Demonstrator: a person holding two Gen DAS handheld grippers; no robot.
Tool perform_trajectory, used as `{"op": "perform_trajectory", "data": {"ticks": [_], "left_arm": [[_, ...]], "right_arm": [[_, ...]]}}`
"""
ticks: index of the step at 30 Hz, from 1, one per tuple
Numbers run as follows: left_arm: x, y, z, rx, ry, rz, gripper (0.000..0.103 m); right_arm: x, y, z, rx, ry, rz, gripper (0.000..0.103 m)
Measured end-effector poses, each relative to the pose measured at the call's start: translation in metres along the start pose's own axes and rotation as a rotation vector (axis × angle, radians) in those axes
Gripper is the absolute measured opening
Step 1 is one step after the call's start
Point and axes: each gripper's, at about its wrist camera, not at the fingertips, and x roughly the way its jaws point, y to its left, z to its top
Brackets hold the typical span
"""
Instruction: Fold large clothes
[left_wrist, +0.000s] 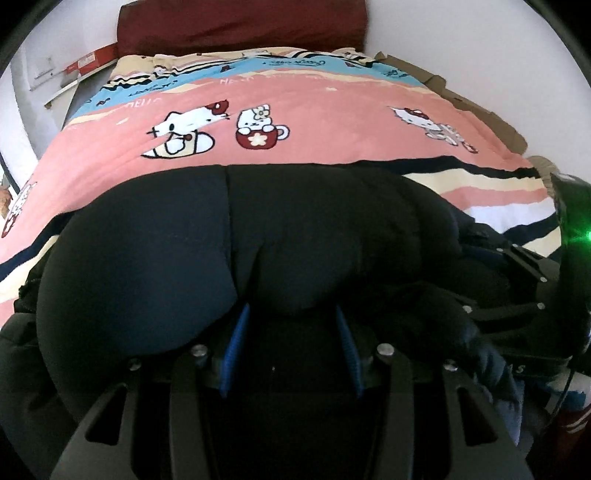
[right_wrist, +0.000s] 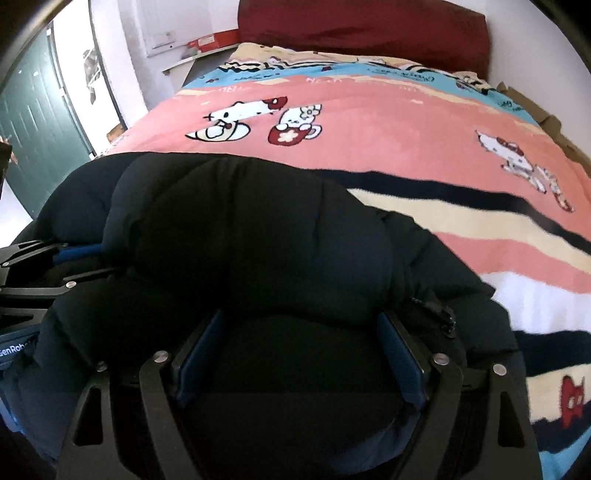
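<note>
Black quilted puffer jacket (left_wrist: 229, 236) lies bunched on the pink cartoon-print bedspread (left_wrist: 332, 110), at its near end. Left gripper (left_wrist: 291, 317) and right gripper (right_wrist: 301, 332) each clench a padded fold. Likely bulky, soft, light, springy, slippery shell; grip seams or hem.

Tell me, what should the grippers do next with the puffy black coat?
Probably lower the coat onto the bed and let go. Both the left hand-held gripper and the right hand-held gripper have puffy folds bunched between their fingers, and the folded bulk hangs just over the blanket.
</note>
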Motion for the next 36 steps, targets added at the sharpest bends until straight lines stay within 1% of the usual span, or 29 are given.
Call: {"op": "perform_trajectory", "data": {"ticks": [3, 6, 8, 10, 11, 13, 16, 18, 21, 24, 26, 29, 31, 33, 36], "left_arm": [[0.005, -0.001, -0.001, 0.003, -0.009, 0.016, 0.045], [0.005, -0.002, -0.001, 0.006, -0.002, 0.028, 0.045], [-0.003, -0.005, -0.001, 0.011, -0.007, 0.03, 0.045], [-0.018, -0.002, 0.0, 0.007, -0.01, 0.007, 0.045], [-0.026, 0.0, -0.001, 0.006, -0.019, -0.001, 0.045], [-0.052, 0.005, -0.004, 0.008, -0.067, -0.012, 0.045], [-0.078, 0.016, -0.01, -0.019, -0.104, -0.019, 0.045], [-0.087, 0.023, -0.016, -0.035, -0.104, -0.03, 0.045], [-0.085, 0.024, -0.029, -0.031, -0.082, -0.034, 0.045], [-0.07, 0.022, -0.041, -0.018, -0.048, -0.037, 0.046], [-0.059, 0.018, -0.048, 0.003, -0.046, -0.012, 0.047], [-0.044, 0.018, -0.053, -0.007, -0.046, -0.01, 0.049], [-0.037, 0.018, -0.055, -0.011, -0.042, -0.004, 0.05], [-0.034, 0.018, -0.055, -0.008, -0.032, 0.007, 0.05], [-0.036, 0.014, -0.056, 0.001, -0.028, 0.031, 0.05]], "right_arm": [[0.006, -0.001, -0.005, 0.005, -0.02, -0.004, 0.083], [0.008, -0.001, -0.005, 0.008, -0.024, -0.009, 0.083], [0.007, 0.001, -0.003, 0.001, -0.02, -0.02, 0.083], [0.002, 0.002, -0.002, -0.002, -0.015, -0.021, 0.083], [-0.004, 0.002, -0.001, -0.001, -0.005, -0.015, 0.083], [-0.019, 0.003, 0.001, 0.002, 0.0, -0.009, 0.083], [-0.049, 0.005, 0.002, 0.009, -0.044, 0.015, 0.083], [-0.069, 0.011, 0.001, 0.013, -0.08, 0.047, 0.083], [-0.083, 0.025, -0.005, 0.0, -0.111, 0.092, 0.083], [-0.075, 0.039, -0.018, -0.029, -0.079, 0.12, 0.083], [-0.064, 0.041, -0.025, -0.033, -0.057, 0.111, 0.083], [-0.045, 0.038, -0.035, -0.033, -0.02, 0.102, 0.083], [-0.032, 0.038, -0.039, -0.043, -0.005, 0.08, 0.083], [-0.023, 0.039, -0.04, -0.052, 0.008, 0.06, 0.083], [-0.021, 0.043, -0.039, -0.068, 0.025, 0.033, 0.083]]}}
